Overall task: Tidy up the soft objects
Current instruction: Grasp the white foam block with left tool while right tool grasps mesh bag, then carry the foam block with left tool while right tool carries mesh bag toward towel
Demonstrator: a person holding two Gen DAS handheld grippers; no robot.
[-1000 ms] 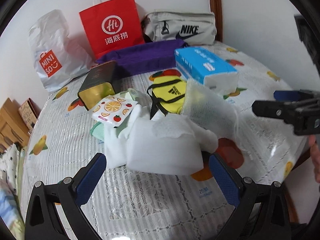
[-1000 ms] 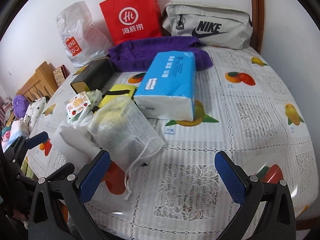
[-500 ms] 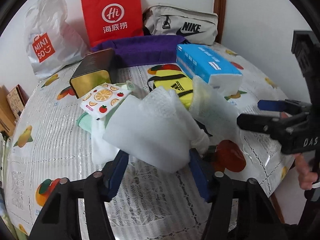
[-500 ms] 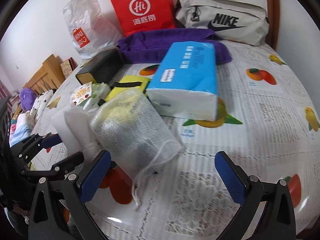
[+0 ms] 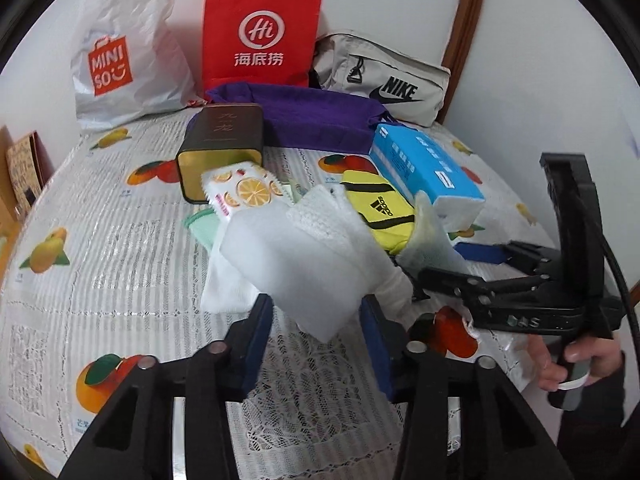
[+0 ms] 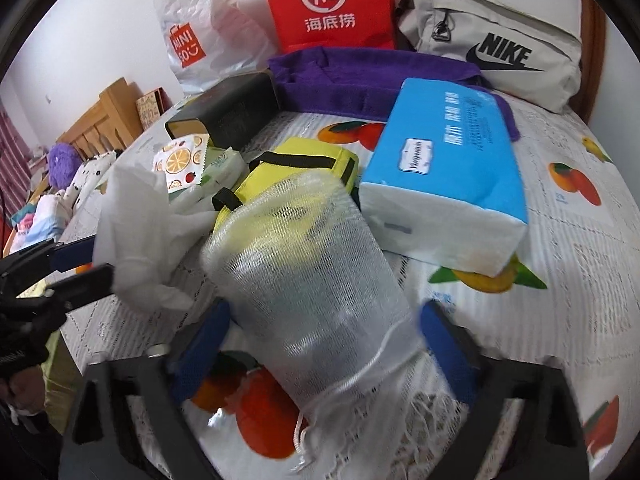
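The table (image 5: 100, 248), covered in a fruit-print lace cloth, carries everything. Along its far edge, against the wall, a white Miniso bag (image 5: 120, 56) sits toward the far left corner, a red paper bag (image 5: 260, 36) stands upright in the middle, and a grey Nike pouch (image 5: 384, 80) lies toward the far right corner; what these hold cannot be seen. A purple towel (image 5: 316, 116) lies in front of them. A blue tissue pack (image 6: 448, 168) lies toward the right, just beside a yellow pouch (image 6: 296, 164) with black straps. A dark tin (image 5: 224, 140) lies on its side left of the towel, its gold end facing the near edge. A fruit-print packet (image 5: 240, 192) leans against that end, over a green cloth (image 5: 200, 228).

In the middle, a white fabric bag (image 5: 296, 264) lies crumpled; the left gripper (image 5: 316, 336) has just been closing, and its blue pads now stand narrow, pressing the bag's near end between them. Beside it a clear mesh drawstring bag (image 6: 316, 280) holds a rounded, see-through thing. The right gripper (image 6: 324, 348) has just been closing, its jaws at a middling width with the mesh bag between them; whether the pads press it cannot be told through the blur
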